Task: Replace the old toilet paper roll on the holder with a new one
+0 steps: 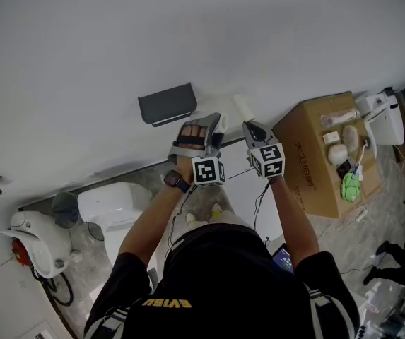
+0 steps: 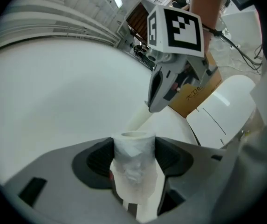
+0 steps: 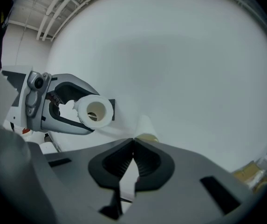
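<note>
My left gripper (image 1: pixel 209 134) is shut on a thin, nearly used-up toilet paper roll (image 2: pixel 133 164), white and crumpled, standing between the pads. Seen end-on in the right gripper view, the roll (image 3: pixel 94 110) shows its hollow core. The dark grey holder (image 1: pixel 167 104) hangs on the white wall just up and left of that gripper. My right gripper (image 1: pixel 247 128) is shut, and its tips pinch the near end of a cream tube (image 1: pixel 243 107) that sticks out toward the wall. The tube (image 2: pixel 138 118) also shows beyond the roll, and past the shut jaws (image 3: pixel 145 127).
A cardboard box (image 1: pixel 308 164) stands on the floor at the right, with white rolls (image 1: pixel 338 152) and a green item (image 1: pixel 350 186) on top. A white toilet (image 1: pixel 114 207) sits lower left, and a white wall unit (image 1: pixel 387 119) far right. The person's arms and torso fill the lower middle.
</note>
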### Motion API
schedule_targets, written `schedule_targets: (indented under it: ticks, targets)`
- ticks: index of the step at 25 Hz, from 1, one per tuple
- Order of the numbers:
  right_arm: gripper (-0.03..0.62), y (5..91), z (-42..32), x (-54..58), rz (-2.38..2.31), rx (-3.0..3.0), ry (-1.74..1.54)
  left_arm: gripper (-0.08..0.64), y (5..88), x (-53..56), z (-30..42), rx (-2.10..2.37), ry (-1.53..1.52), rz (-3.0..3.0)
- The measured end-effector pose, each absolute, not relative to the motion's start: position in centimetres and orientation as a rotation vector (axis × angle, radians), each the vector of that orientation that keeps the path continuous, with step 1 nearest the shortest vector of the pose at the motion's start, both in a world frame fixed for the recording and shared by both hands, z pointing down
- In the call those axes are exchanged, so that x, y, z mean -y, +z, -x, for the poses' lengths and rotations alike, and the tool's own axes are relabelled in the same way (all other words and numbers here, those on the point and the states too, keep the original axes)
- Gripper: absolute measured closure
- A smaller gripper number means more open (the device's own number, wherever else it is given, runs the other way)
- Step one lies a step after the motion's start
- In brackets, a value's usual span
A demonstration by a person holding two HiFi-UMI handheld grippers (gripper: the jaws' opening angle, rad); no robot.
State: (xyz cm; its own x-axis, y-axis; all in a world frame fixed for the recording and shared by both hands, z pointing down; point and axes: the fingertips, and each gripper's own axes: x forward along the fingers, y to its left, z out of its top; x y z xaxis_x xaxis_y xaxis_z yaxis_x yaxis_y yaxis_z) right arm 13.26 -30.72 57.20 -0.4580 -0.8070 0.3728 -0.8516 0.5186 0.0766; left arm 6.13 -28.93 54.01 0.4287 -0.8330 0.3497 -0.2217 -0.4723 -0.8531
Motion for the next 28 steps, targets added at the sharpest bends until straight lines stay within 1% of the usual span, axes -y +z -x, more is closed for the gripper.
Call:
schedule_targets:
  ticks: [6, 11, 28]
  targets:
    - [0.594, 57.2, -13.7, 30.6, -1.383, 2.396, 0.161, 0.281, 55.3, 29.4, -6.1, -0.834, -1.074, 1.857]
    - [0.594, 57.2, -13.9, 30.7, -1.387, 2.392, 0.161, 0.281, 56.8, 30.7, -5.6, -0.848, -1.068, 1.863]
    - [0.594, 57.2, -14.1, 31.2, -1.377, 2.399, 0.157, 0.281, 59.5, 32.7, -3.1, -0.878, -1.193, 1.778]
